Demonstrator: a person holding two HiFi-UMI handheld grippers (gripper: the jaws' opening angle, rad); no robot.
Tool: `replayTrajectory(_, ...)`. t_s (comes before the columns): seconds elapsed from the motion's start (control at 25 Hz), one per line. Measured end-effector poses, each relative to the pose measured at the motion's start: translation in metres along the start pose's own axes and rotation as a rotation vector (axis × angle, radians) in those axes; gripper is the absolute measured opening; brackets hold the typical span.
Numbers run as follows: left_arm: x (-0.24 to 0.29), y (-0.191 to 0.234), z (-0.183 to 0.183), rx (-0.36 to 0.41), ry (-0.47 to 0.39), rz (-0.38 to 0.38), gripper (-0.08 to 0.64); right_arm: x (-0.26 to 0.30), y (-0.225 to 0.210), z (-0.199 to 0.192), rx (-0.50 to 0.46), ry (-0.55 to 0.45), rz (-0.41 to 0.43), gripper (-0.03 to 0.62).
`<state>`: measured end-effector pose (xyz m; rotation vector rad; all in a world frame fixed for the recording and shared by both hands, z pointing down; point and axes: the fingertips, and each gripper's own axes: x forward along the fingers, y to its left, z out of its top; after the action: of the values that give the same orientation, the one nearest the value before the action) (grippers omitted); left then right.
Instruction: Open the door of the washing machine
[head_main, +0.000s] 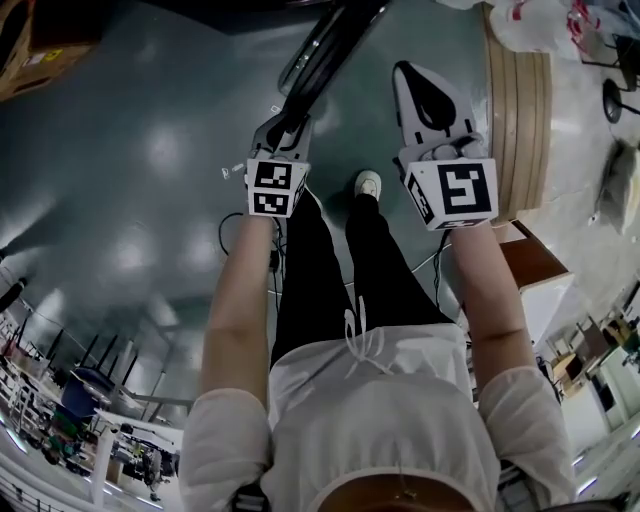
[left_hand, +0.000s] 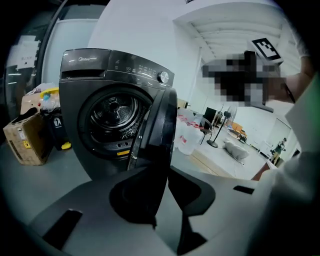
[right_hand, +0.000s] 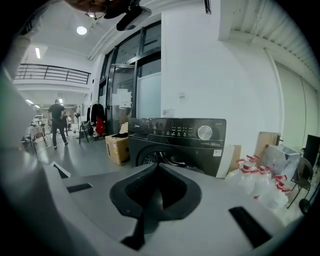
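The dark washing machine (left_hand: 115, 75) stands with its round door (left_hand: 157, 125) swung out, and the drum (left_hand: 115, 112) is exposed. My left gripper (left_hand: 160, 172) is shut on the door's free edge, which runs up between its jaws. In the head view the door (head_main: 330, 50) slants from the top down to the left gripper (head_main: 285, 120). My right gripper (head_main: 410, 75) hangs beside it on the right, shut on nothing. From the right gripper view the machine (right_hand: 180, 132) faces me, just beyond the shut right gripper (right_hand: 159, 165).
A cardboard box (left_hand: 27, 137) with clutter sits left of the machine, and another box (right_hand: 117, 147) is on that side. White bags and bottles (right_hand: 260, 175) and stacked wooden boards (head_main: 520, 110) lie to the right. A person (right_hand: 57, 122) walks far off. My shoe (head_main: 368, 183) is on the grey floor.
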<state>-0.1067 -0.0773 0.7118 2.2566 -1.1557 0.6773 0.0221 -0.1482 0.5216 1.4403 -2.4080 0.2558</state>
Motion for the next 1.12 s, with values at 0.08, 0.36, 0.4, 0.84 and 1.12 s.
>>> replayTrajectory(0.08,-0.002,-0.014,-0.004,-0.010,0.004,-0.006,0.104,-0.009,0.000,-0.001,-0.002,-0.004,0.009,0.006)
replayTrajectory(0.36,0.012,-0.085,-0.017,-0.026,0.008,-0.053,0.114,-0.045,-0.017,-0.015,-0.026,-0.015,0.030,0.006)
replayTrajectory(0.4,0.013,-0.094,-0.018,-0.025,0.005,-0.058,0.115,-0.051,-0.021,-0.017,-0.025,-0.016,0.027,0.006)
replayTrajectory(0.84,0.050,-0.189,-0.011,-0.018,-0.003,-0.131,0.130,-0.117,-0.096,-0.049,0.017,-0.032,-0.062,0.008)
replayTrajectory(1.12,0.076,-0.243,0.000,0.009,-0.003,-0.164,0.132,-0.165,-0.144,-0.069,0.047,-0.059,-0.146,0.008)
